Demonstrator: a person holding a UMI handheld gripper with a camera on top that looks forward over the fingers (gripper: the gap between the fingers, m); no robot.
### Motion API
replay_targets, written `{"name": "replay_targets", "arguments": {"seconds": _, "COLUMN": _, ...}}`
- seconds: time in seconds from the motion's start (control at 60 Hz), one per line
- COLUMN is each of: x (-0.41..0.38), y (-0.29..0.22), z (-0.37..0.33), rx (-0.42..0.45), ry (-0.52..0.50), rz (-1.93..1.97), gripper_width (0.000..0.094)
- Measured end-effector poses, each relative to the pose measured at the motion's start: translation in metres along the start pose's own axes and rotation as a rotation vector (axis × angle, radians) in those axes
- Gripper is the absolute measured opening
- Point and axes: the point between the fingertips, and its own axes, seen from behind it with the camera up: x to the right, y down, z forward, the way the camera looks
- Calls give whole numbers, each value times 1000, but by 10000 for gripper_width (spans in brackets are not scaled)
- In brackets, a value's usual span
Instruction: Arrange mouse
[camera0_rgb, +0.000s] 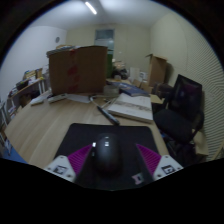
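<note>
A black computer mouse (106, 155) sits between my gripper's fingers (110, 165), its sides against both pink pads (72, 160). The gripper is shut on it. The mouse is over the near part of a black mouse mat (110, 133) that lies on the wooden desk (45, 125). I cannot tell whether the mouse touches the mat or hangs just above it. The lower part of the mouse is hidden by the gripper body.
A large cardboard box (78, 68) stands at the back of the desk. Papers and a book (130, 107) lie beyond the mat, with a dark stick-like item (105, 112) beside them. A black office chair (180, 105) stands to the right. Clutter lies at the far left (28, 90).
</note>
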Motion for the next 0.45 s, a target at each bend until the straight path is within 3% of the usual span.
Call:
{"name": "replay_targets", "arguments": {"seconds": 0.017, "x": 5, "y": 0, "z": -1, "rx": 3, "ry": 16, "rz": 5, "gripper_width": 855}}
{"name": "replay_targets", "arguments": {"seconds": 0.233, "x": 4, "y": -5, "z": -58, "rx": 102, "ry": 6, "rz": 55, "gripper_width": 845}}
{"name": "replay_targets", "arguments": {"seconds": 0.45, "x": -21, "y": -19, "z": -156, "rx": 261, "ry": 29, "rz": 90, "gripper_width": 841}}
